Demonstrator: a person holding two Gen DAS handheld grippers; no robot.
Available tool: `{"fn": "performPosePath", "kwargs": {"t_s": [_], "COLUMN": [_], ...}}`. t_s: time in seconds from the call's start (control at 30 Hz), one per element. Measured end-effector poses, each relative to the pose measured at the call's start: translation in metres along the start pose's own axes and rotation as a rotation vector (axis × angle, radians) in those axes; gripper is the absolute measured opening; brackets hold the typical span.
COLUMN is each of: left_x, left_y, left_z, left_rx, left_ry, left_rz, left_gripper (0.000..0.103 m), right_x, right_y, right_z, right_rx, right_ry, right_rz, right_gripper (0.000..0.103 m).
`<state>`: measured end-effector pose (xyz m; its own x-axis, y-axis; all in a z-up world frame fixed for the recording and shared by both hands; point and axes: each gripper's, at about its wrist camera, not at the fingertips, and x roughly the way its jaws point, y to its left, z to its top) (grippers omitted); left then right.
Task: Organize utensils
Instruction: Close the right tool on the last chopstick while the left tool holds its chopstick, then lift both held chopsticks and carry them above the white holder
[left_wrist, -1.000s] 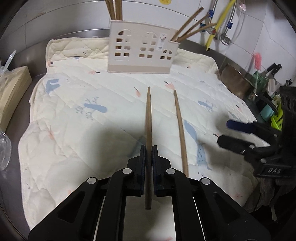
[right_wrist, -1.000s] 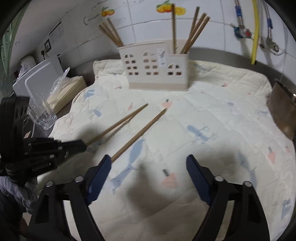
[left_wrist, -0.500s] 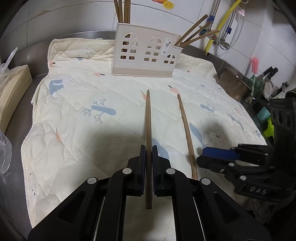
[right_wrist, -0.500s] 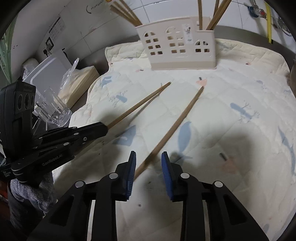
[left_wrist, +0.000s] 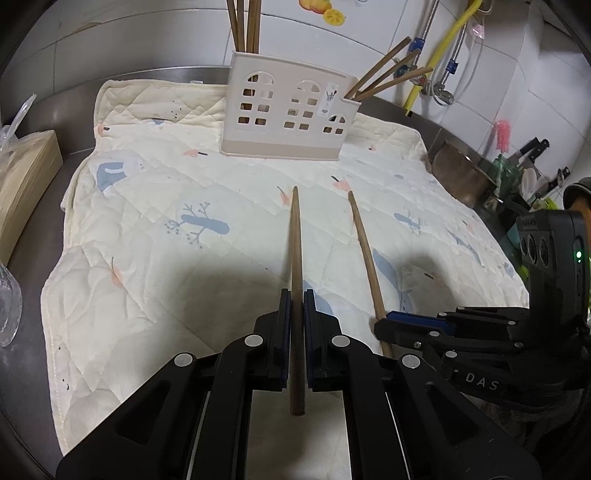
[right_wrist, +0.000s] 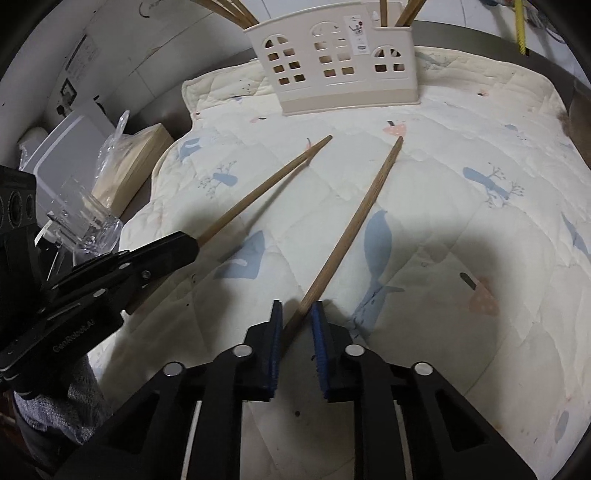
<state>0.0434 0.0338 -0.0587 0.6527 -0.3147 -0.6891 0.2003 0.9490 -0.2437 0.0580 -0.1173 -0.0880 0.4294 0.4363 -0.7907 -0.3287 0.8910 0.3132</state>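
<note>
A cream quilted mat (left_wrist: 147, 206) printed with blue trees, blue birds and pink mushrooms covers the grey steel worktop (left_wrist: 33, 306). The holder (left_wrist: 288, 114) is beige; the chopsticks (left_wrist: 295, 258) are brown. Each black tool (right_wrist: 297, 343) has blue pads (right_wrist: 319, 347).

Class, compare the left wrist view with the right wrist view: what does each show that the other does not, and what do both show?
Left wrist only: a yellow hose, a pink brush and a metal pot at the right.

Right wrist only: a grey-lidded box and a clear glass at the left.

Both: the utensil holder, quilted mat and two chopsticks, one in the left gripper, one between the right gripper fingers.
</note>
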Motion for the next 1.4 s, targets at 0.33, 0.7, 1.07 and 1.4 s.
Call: {"fn": "performPosePath", "kwargs": {"t_s": [0.33, 0.7, 1.07, 1.4], "left_x": [-0.018, -0.033, -0.03, -0.031], "left_y": [-0.006, -0.031, -0.046, -0.047], "left_z": [0.015, 0.044, 0.075, 0.09], "left_rx": [0.011, 0.058, 0.09, 0.102], "left_ry": [-0.049, -0.098, -0.117, -0.131], "left_rz": [0.018, 0.026, 0.024, 0.022], "left_gripper": [0.005, 0.005, 0.005, 0.005], "right_x": [-0.028, -0.072, -0.091, -0.105], "right_y": [-0.013, -0.019, -0.029, -0.041], "right_z": [-0.001, 0.01, 0.051, 0.065], "right_rx": [-0.07, -0.223, -0.208, -0.183], "right_ry": [-0.085, -0.306, -0.435, -0.45], "right_rz": [-0.071, -0.154, -0.086, -0.047], "right_gripper": [0.008, 0.007, 0.006, 0.006]}}
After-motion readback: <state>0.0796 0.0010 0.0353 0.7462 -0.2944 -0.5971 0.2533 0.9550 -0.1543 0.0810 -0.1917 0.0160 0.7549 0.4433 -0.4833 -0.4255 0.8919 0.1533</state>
